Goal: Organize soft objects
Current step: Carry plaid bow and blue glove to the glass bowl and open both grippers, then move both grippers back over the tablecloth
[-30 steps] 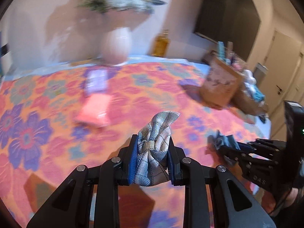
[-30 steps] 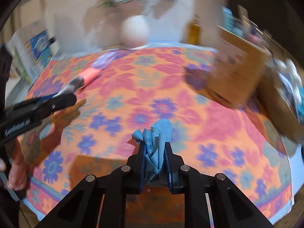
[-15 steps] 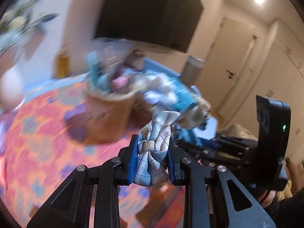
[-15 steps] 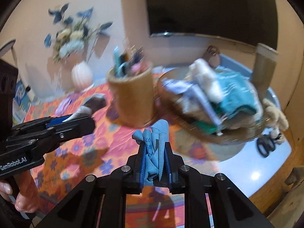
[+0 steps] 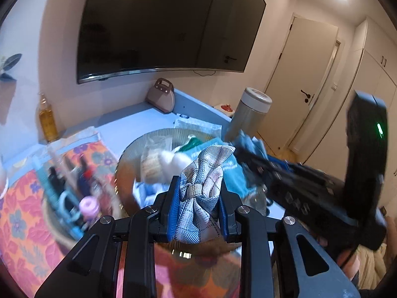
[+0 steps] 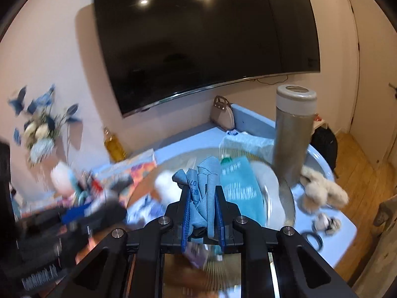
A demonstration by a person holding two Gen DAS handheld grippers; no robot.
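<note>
My left gripper (image 5: 198,208) is shut on a crumpled grey plaid cloth (image 5: 203,173) and holds it above the near rim of a round ribbed bowl (image 5: 129,159). The bowl holds soft things: a teal pack (image 5: 233,173) and white fluff (image 5: 168,159). My right gripper (image 6: 202,213) is shut on a bunched blue cloth (image 6: 203,181) over the same bowl (image 6: 275,186). The right gripper also shows in the left wrist view (image 5: 253,159), reaching over the bowl's right side.
A woven basket of small items (image 5: 72,193) stands left of the bowl on the flowered tablecloth (image 5: 17,223). A tall grey flask (image 6: 292,134) stands behind the bowl. A fluffy beige toy (image 6: 322,191), hair ties (image 6: 315,241), an oil bottle (image 6: 114,146) and a flower vase (image 6: 39,134) are around.
Both grippers have swung right, from over the flowered tablecloth to above the bowl of soft things. Each still grips its cloth.
</note>
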